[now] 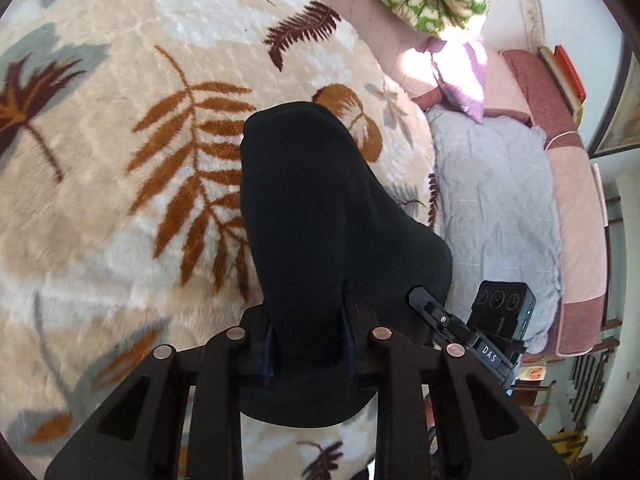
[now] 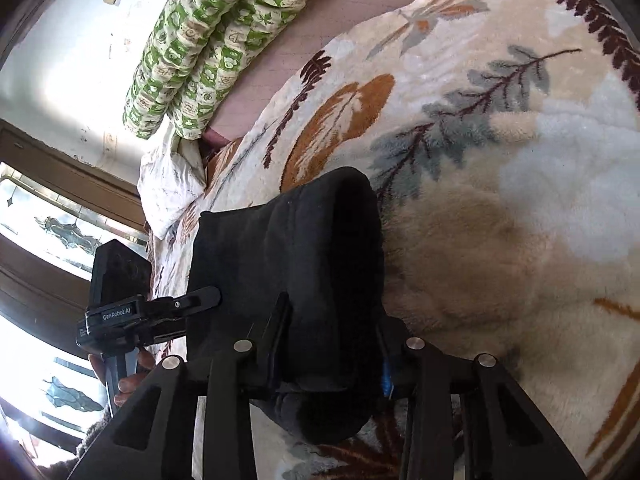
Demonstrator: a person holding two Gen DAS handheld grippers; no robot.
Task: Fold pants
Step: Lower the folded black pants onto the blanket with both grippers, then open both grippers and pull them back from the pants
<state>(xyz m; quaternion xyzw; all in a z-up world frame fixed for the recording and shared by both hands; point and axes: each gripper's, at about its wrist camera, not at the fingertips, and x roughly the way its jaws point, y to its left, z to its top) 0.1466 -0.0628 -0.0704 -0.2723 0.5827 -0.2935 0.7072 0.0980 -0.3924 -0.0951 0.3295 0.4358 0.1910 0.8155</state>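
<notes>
Black fleece pants (image 1: 320, 216), bunched — held at the near end in both grippers, lying on the cream leaf-patterned plush blanket (image 1: 120, 200). Left gripper (image 1: 308, 344) and right gripper (image 2: 332, 344): jaws narrow, clamped on cloth. Long axis runs straight ahead, away from the jaws

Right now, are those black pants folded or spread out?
Folded: the black pants form a thick doubled bundle on the leaf-print blanket.
</notes>
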